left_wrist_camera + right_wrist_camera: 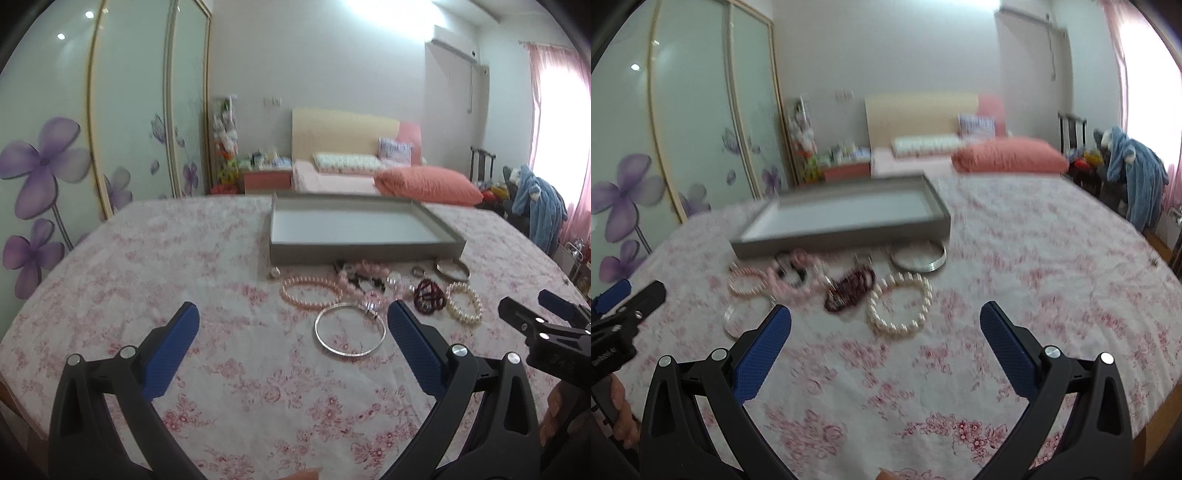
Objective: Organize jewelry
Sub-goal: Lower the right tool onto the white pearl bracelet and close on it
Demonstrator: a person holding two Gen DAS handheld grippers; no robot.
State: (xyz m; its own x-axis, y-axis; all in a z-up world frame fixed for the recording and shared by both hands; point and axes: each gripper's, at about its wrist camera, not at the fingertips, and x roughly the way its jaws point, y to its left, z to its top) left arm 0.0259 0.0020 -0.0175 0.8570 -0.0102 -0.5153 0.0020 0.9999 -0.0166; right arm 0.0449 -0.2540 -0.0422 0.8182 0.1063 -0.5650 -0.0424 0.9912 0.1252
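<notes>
Silver bangle (350, 329) lay flat on floral cloth (147, 266), just ahead of left gripper (291, 321), fingers spread, empty. Right gripper (885, 322) likewise spread; pearl bracelet (900, 308) just ahead. Grey tray (364, 236) beyond jewelry heap.

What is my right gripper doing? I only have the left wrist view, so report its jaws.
Observer: The right gripper is wide open, with nothing between its fingers.
Operator: Tell me what lies ahead of it.
Observer: The white pearl bracelet lies flat on the tablecloth just ahead. It is a little left of centre between the fingers and neither finger touches it.
Operator: Give me the table's limit on that side.
Observer: At the lower right the cloth ends and a bare wooden table edge shows. No jewelry lies on that side.
</notes>
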